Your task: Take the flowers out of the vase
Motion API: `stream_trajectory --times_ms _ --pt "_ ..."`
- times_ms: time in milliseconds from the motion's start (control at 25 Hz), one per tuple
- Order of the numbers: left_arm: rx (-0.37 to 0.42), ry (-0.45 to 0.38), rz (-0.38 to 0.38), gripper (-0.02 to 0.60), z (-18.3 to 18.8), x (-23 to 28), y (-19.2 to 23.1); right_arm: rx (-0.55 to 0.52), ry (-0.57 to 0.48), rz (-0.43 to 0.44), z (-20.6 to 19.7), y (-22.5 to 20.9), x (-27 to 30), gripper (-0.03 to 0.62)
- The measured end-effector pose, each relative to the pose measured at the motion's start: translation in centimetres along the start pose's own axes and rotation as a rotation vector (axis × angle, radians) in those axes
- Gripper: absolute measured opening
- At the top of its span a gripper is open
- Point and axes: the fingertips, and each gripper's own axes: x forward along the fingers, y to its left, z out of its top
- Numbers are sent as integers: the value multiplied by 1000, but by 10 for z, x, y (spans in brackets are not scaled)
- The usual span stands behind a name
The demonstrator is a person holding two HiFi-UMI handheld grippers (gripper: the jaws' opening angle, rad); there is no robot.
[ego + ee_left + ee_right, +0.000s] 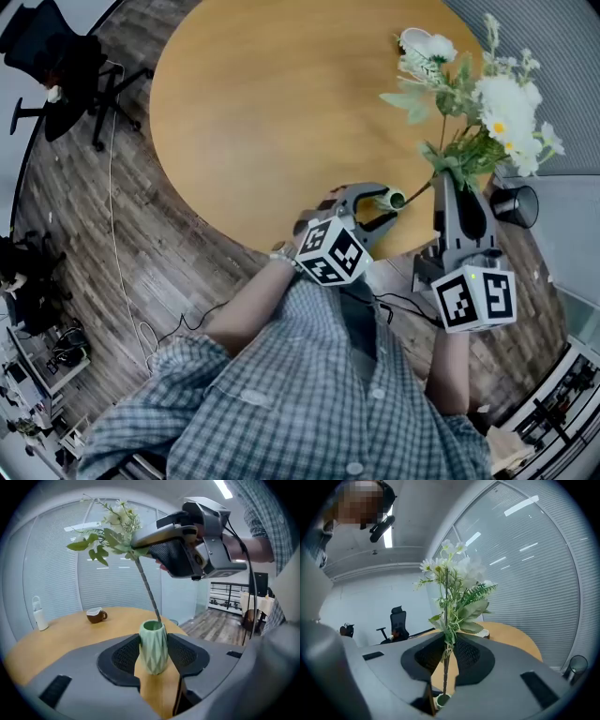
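Round wooden table [272, 112], seen from the head. Flowers [497, 108] lean out at 2 o'clock, with the right gripper [448, 180] clamped on their stem. The left gripper [387, 207] clamps the green vase [396, 198] at the table's 5 o'clock rim. The stem's end meets the vase mouth.

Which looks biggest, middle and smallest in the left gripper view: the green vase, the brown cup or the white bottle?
1. green vase, though it sits nearest the camera.
2. white bottle and brown cup look about alike: bottle taller, cup wider.
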Motion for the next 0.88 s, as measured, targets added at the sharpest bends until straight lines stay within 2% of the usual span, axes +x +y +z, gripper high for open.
stream_trajectory --times_ms 200,360,560,880 --pt "-1 -1 -3 198 -3 -3 1 58 -38 -63 17 -24 -10 57" --pt "-3 -1 0 198 -3 0 0 108 14 -119 8 -54 -15 57" --pt "-2 -2 -2 198 -3 0 0 210 120 -162 -40 -76 -14 54" --pt "-1 -2 0 198 -2 -2 0 326 293 -150 -129 -80 6 51"
